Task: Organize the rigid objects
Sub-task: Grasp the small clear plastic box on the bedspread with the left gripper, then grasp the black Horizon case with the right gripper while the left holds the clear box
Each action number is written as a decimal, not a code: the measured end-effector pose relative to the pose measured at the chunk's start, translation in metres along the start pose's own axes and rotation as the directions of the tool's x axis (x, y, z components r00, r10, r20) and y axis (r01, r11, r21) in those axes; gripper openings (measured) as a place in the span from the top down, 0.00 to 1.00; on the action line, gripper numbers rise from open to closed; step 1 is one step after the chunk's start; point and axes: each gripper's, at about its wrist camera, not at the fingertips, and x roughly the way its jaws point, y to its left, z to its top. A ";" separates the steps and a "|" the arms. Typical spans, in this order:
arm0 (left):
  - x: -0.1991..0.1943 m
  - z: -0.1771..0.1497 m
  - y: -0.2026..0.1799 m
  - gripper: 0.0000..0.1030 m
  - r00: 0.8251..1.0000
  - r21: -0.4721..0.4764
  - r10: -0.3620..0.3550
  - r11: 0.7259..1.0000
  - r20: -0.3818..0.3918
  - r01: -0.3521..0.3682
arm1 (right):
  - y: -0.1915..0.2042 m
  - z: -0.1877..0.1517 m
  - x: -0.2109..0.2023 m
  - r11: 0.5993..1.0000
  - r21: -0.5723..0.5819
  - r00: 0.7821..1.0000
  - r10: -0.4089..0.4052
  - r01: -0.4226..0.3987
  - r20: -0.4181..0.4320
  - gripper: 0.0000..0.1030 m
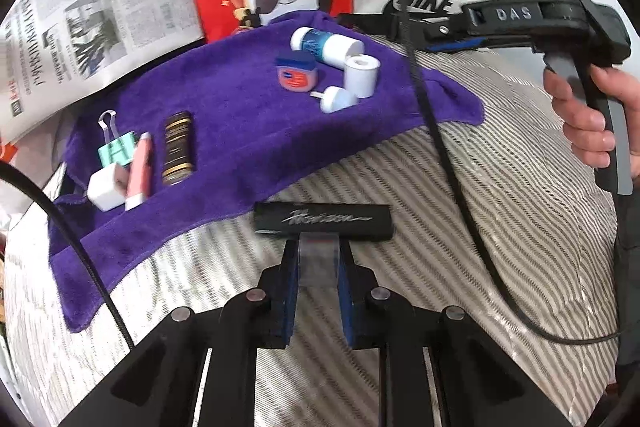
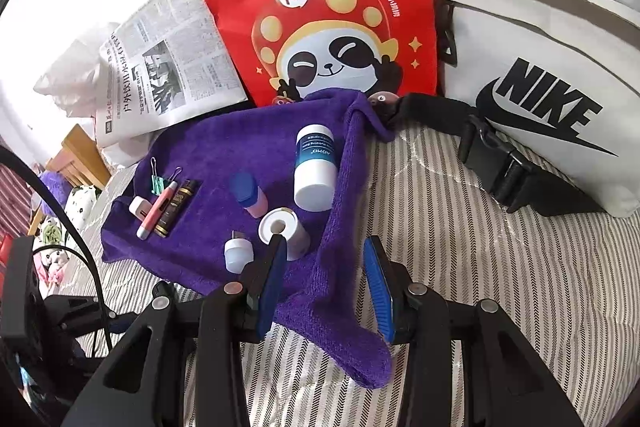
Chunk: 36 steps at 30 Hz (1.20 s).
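Note:
My left gripper (image 1: 318,259) is shut on a black lighter-like bar with silver script (image 1: 322,223), held by its clear end above the striped bedding near the front edge of a purple towel (image 1: 240,131). On the towel lie a mint binder clip (image 1: 116,147), a white charger (image 1: 105,191), a pink tube (image 1: 140,167), a dark gold-banded tube (image 1: 179,149), a small Vaseline jar (image 1: 296,74), a white-and-blue bottle (image 1: 326,45), a white roll (image 1: 362,75) and a small white plug light (image 1: 336,99). My right gripper (image 2: 326,247) is open and empty over the towel's right edge (image 2: 336,227), by the white roll (image 2: 286,229).
A red panda bag (image 2: 320,7) and a newspaper (image 2: 160,67) lean behind the towel. A white Nike bag (image 2: 540,87) with a black buckle strap (image 2: 500,163) lies at the right. Black cables (image 1: 440,147) cross the striped bedding (image 1: 480,227).

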 end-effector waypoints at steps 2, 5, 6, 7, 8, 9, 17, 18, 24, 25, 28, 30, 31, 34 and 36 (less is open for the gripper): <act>-0.002 -0.004 0.014 0.83 1.000 -0.026 0.030 0.999 -0.003 -0.030 | 0.004 0.000 0.001 1.000 -0.015 1.000 -0.002 0.001 -0.003 0.61; -0.006 -0.010 0.044 0.83 0.998 -0.093 0.060 0.994 -0.002 -0.060 | 0.012 -0.002 0.002 0.999 -0.041 1.000 0.005 -0.006 -0.011 0.61; -0.007 -0.013 0.055 0.83 0.998 -0.119 0.065 0.991 -0.002 -0.065 | 0.014 -0.002 0.002 0.999 -0.049 1.000 0.007 -0.007 -0.013 0.61; -0.008 -0.016 0.064 0.83 0.997 -0.142 0.078 0.987 -0.002 -0.078 | 0.020 -0.003 0.003 0.998 -0.068 1.000 0.009 -0.010 -0.018 0.61; -0.010 -0.021 0.075 0.83 0.995 -0.167 0.100 0.981 -0.004 -0.099 | 0.024 -0.004 0.003 0.997 -0.081 1.000 0.010 -0.011 -0.021 0.61; -0.010 -0.023 0.082 0.83 0.994 -0.181 0.110 0.977 -0.005 -0.109 | 0.030 -0.005 0.004 0.995 -0.102 1.000 0.011 -0.013 -0.025 0.61; -0.007 -0.033 0.106 0.83 0.990 -0.240 0.142 0.961 0.000 -0.138 | 0.094 -0.025 0.006 0.947 -0.303 0.993 0.094 -0.110 -0.067 0.61; -0.007 -0.034 0.107 0.83 0.991 -0.247 0.136 0.960 0.003 -0.131 | 0.100 -0.029 0.007 0.937 -0.325 0.991 0.106 -0.127 -0.080 0.61; -0.008 -0.038 0.112 0.82 0.994 -0.278 0.108 0.955 0.015 -0.100 | 0.138 -0.059 0.024 0.873 -0.460 0.982 0.096 -0.163 -0.165 0.61; -0.008 -0.038 0.112 0.82 0.994 -0.274 0.112 0.956 0.016 -0.103 | 0.142 -0.063 0.030 0.863 -0.479 0.980 0.082 -0.160 -0.180 0.61; -0.008 -0.039 0.109 0.82 0.992 -0.263 0.126 0.957 0.014 -0.118 | 0.145 -0.069 0.039 0.852 -0.499 0.977 0.063 -0.158 -0.202 0.61; -0.008 -0.038 0.108 0.82 0.991 -0.262 0.132 0.957 0.011 -0.125 | 0.145 -0.071 0.044 0.852 -0.497 0.975 0.064 -0.165 -0.214 0.61; -0.008 -0.038 0.108 0.82 0.991 -0.263 0.132 0.957 0.010 -0.125 | 0.146 -0.072 0.047 0.852 -0.498 0.974 0.059 -0.163 -0.218 0.61; -0.009 -0.038 0.110 0.82 0.992 -0.277 0.124 0.954 0.011 -0.116 | 0.148 -0.074 0.049 0.847 -0.517 0.982 0.032 -0.124 -0.184 0.67; -0.008 -0.038 0.109 0.82 0.992 -0.275 0.124 0.954 0.010 -0.116 | 0.148 -0.073 0.050 0.857 -0.502 0.984 0.033 -0.118 -0.175 0.72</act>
